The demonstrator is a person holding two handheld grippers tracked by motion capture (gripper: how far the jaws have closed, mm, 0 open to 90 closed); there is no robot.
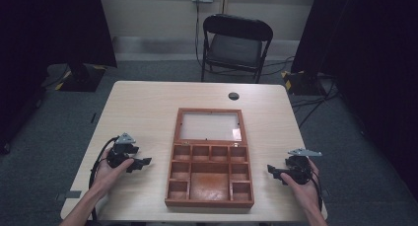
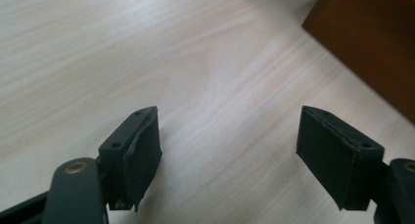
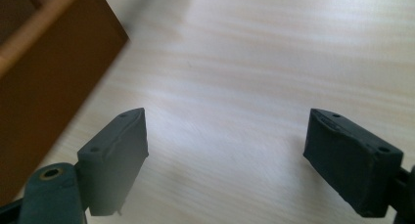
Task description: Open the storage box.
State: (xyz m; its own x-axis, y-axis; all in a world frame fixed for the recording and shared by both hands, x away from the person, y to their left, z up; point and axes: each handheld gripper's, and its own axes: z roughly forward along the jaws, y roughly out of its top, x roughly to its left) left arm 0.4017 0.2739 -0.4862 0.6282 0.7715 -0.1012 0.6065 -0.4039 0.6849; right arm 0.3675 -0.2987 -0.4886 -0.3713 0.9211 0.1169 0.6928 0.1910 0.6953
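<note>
Box sat dead centre on the pale wooden counter [image 1: 143, 107]: a reddish-brown wooden organiser box with small compartments [image 1: 209, 174], its glass-paned lid [image 1: 209, 125] flung fully back and lying flat behind it. Opening looked done, by my read. Compartments were all bare, as far as the high view showed (nothing loose on the counter either). Left tongs [image 1: 147, 162] hung just off the box's left side, jaws wide w/ nothing between them; the left gripper view had only woodgrain in the gap and the box's corner [image 2: 372, 43] at the edge. Right tongs [image 1: 270, 170] mirrored that on the right side, also wide and empty, box wall [image 3: 44, 82] beside them. What's left, prob: shutting it or filling it; neither had begun.
</note>
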